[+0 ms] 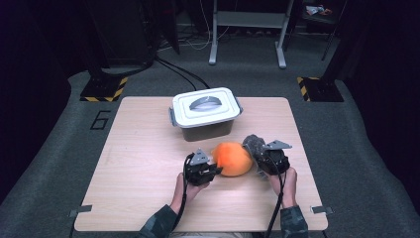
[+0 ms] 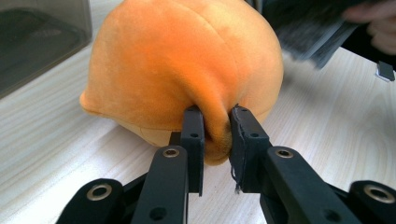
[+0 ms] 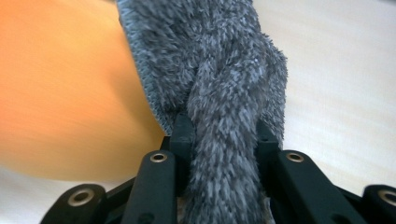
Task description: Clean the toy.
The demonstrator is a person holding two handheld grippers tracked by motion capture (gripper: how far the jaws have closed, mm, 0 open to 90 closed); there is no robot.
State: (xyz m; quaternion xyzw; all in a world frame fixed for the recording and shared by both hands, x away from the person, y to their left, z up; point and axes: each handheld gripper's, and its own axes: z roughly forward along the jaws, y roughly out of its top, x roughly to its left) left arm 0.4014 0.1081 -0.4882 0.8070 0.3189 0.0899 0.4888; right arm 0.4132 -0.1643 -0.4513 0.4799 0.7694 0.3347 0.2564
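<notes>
Left gripper [image 2: 215, 122] nipping only a small fold of orange plush [image 2: 187, 70], jaws nearly closed with a thin pleat of fabric between them and nothing firmer behind it. Right gripper [image 3: 223, 128] clamped on a thick roll of grey fuzzy cloth [image 3: 210, 60], jaws held partly apart by the bulk of pile, cloth pressed against the orange side. Seen from the high view: orange plush [image 1: 232, 158] resting on the wooden table [image 1: 138, 163] between left gripper [image 1: 214, 168] and right gripper [image 1: 258, 159], grey fuzzy cloth [image 1: 253, 144] at its right flank, just in front of the lidded storage box [image 1: 205, 113], lid still on. Likely trouble, judged from these holds: shallow pinch slipping off smooth velour under any lift or pull, dropping the plush back to the table or rolling it toward the edge. Opposed pulling from both sides probably straining a seam, or stretching the fold free. Fluffy pile compressing and sliding out of the right jaws under a tug, with loose fibres perhaps snagging on the jaw edges. Too fast a swing toward the box risking a knock against its wall and a shove across the table. Closed lid blocking any attempt at stowing, with both grippers already occupied.
</notes>
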